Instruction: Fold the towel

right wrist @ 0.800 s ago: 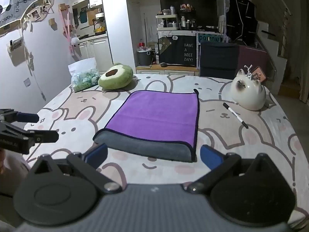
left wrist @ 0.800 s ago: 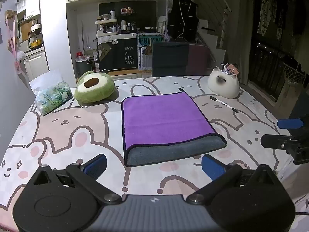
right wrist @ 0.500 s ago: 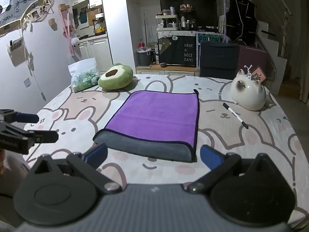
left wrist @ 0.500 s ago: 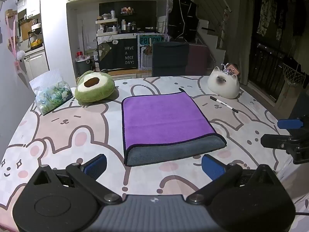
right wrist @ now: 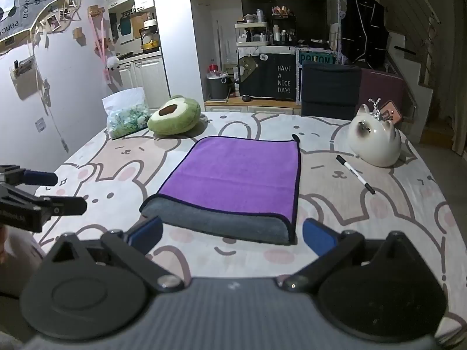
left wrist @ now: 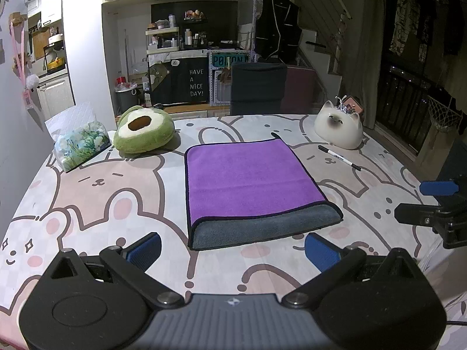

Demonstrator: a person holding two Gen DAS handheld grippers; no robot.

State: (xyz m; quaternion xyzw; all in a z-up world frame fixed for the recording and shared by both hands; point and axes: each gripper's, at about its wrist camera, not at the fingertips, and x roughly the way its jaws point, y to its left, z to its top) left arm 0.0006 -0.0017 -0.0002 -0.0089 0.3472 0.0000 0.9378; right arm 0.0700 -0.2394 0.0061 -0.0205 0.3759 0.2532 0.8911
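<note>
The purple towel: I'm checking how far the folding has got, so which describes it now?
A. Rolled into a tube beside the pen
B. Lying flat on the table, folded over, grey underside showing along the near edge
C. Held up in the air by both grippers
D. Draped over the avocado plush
B: the purple towel lies flat on the table, its grey side showing along the near fold, and neither gripper touches it.

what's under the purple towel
The towel is folded over itself, its grey side showing at the near fold, and lies on the bunny-print tablecloth. Whatever might be between the layers is covered.
</note>
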